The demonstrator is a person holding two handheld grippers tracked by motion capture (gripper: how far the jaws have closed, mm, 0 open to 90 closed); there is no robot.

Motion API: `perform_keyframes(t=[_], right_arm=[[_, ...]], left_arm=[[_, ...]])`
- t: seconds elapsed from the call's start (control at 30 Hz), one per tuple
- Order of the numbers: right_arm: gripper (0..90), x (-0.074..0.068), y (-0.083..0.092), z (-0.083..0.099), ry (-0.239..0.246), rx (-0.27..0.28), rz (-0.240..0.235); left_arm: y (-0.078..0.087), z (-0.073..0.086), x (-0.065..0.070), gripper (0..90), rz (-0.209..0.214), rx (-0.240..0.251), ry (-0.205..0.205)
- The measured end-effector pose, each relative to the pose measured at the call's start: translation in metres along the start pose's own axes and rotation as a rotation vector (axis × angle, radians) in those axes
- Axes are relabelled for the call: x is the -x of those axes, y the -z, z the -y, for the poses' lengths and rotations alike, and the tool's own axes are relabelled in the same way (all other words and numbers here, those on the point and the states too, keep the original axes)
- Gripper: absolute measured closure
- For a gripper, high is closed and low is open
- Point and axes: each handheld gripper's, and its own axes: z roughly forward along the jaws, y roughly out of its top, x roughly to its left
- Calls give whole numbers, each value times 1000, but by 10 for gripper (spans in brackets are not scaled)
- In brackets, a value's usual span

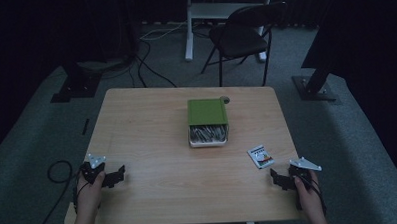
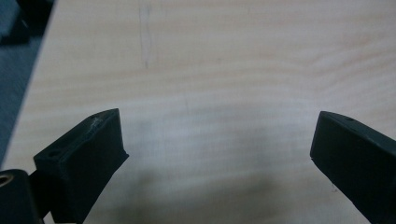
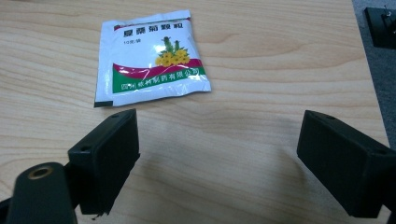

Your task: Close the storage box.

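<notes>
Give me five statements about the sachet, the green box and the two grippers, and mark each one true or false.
1. The sachet lies flat on the table, ahead of the right gripper. True.
2. The right gripper is clamped on the sachet. False: its jaws stand wide apart and the sachet lies beyond them, untouched.
3. The green box sits near the middle of the table, with silvery contents showing at its near end. True.
4. The left gripper holds a packet. False: its jaws are open over bare wood.
5. The sachet lies left of the green box in the high view. False: it lies to the right and nearer the person.
</notes>
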Motion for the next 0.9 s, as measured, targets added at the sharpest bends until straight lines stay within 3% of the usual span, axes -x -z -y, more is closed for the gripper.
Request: perform_keyframes(t=[0.13, 0.47, 0.57, 0.9], right_arm=[[126, 0, -1, 1, -7, -34, -5], [121, -5, -2, 1, 10, -49, 37], [120, -4, -2, 1, 10, -49, 37], [120, -4, -2, 1, 6, -49, 40]], left_arm=[[0, 4, -1, 38, -24, -11, 11], [5, 13, -6, 38, -90, -49, 31], [6, 16, -8, 38, -98, -43, 57], [8, 23, -13, 38, -113, -53, 73]])
